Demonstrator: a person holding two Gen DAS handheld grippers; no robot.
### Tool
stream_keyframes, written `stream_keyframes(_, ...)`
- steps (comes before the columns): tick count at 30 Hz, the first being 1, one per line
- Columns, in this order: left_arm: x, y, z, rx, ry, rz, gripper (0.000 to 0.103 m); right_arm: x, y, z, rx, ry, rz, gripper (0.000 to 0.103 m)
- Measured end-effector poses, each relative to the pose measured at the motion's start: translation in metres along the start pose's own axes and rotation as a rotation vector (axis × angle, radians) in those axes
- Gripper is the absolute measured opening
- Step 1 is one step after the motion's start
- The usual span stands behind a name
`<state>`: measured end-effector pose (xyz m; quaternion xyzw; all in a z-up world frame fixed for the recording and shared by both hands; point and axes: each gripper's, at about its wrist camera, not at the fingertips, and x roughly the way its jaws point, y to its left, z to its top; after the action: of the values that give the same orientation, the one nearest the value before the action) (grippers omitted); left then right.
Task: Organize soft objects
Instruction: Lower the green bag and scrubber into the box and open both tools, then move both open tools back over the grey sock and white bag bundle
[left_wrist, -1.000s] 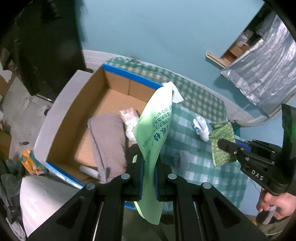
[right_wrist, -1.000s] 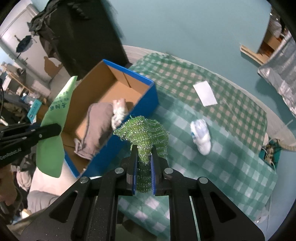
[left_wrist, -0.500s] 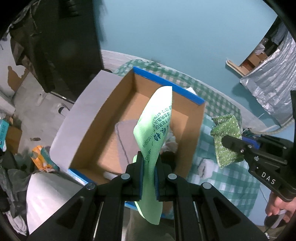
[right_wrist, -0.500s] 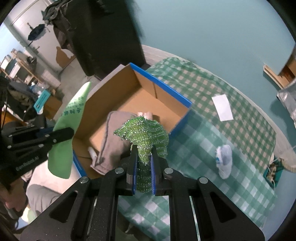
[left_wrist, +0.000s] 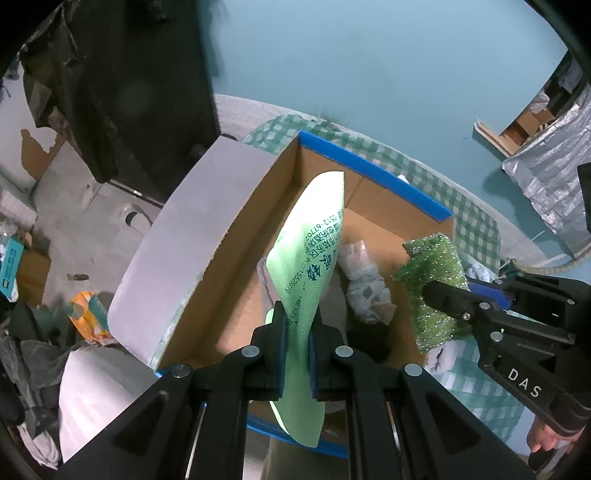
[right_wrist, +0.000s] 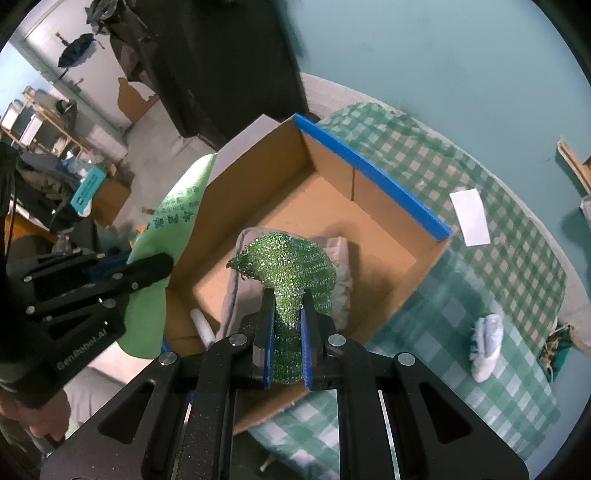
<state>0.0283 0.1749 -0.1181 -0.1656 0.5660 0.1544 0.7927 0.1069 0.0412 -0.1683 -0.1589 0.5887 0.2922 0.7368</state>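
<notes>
- The left gripper (left_wrist: 298, 334) is clamped on a pale green cloth (left_wrist: 314, 258) printed with dark characters; the cloth stands up between the pads and hangs below them too.
- In the left wrist view that cloth is held above the open cardboard box (left_wrist: 229, 236), over its near end.
- The right gripper (right_wrist: 287, 339) is closed tight on a glittery green mesh scrubber (right_wrist: 286, 264), which bulges out above the fingertips.
- In the right wrist view the scrubber hangs over the box interior, above a grey folded cloth (right_wrist: 232, 295) lying inside.
- The box has blue-edged walls (right_wrist: 373, 177) and stands on a table covered with a green checked tablecloth (right_wrist: 491, 280).
- Inside the box, beside the grey cloth, lies a crumpled whitish bundle (left_wrist: 364, 280); a small white roll (right_wrist: 202, 325) rests near the box's near corner.
- Outside the box, on the tablecloth, lie a white and blue rolled sock (right_wrist: 485, 341) and, well apart from it, a white paper card (right_wrist: 470, 216).
- A person's hand (left_wrist: 546, 439) shows under the right gripper's body in the left wrist view.
</notes>
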Motion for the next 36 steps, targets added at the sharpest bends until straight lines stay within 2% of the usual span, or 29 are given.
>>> stream_keyframes(5, 0.012, 0.007, 0.002, -0.007, 0.018, 0.001, 0.011, 0.016, 0.002, 0.006, 0.01, 0.025, -0.005, 0.011)
stream_keyframes(7, 0.017, 0.008, 0.002, -0.013, 0.03, 0.008, 0.019, 0.021, 0.003, 0.007, 0.013, 0.033, -0.007, 0.011)
stream_keyframes(10, 0.02, 0.009, 0.001, -0.026, 0.036, 0.019, 0.036, 0.025, 0.004, 0.007, 0.012, 0.039, -0.01, 0.017)
stream_keyframes(12, 0.018, 0.01, 0.001, -0.027, 0.024, 0.021, 0.041, 0.025, 0.005, 0.007, 0.014, 0.036, -0.008, 0.02)
stream_keyframes(14, 0.016, 0.01, 0.0, -0.019, 0.02, 0.023, 0.047, 0.024, 0.006, 0.008, 0.019, 0.027, -0.019, 0.036)
stream_keyframes(20, 0.008, 0.01, 0.0, -0.017, 0.004, 0.028, 0.049, 0.014, 0.004, 0.007, 0.02, -0.004, -0.052, 0.056)
stream_keyframes(27, -0.007, 0.004, -0.002, -0.015, -0.024, 0.014, 0.054, -0.002, -0.003, 0.003, 0.019, -0.028, -0.069, 0.059)
stream_keyframes(36, -0.017, -0.019, -0.011, 0.006, -0.029, -0.009, 0.054, -0.022, -0.019, -0.01, 0.033, -0.054, -0.083, 0.062)
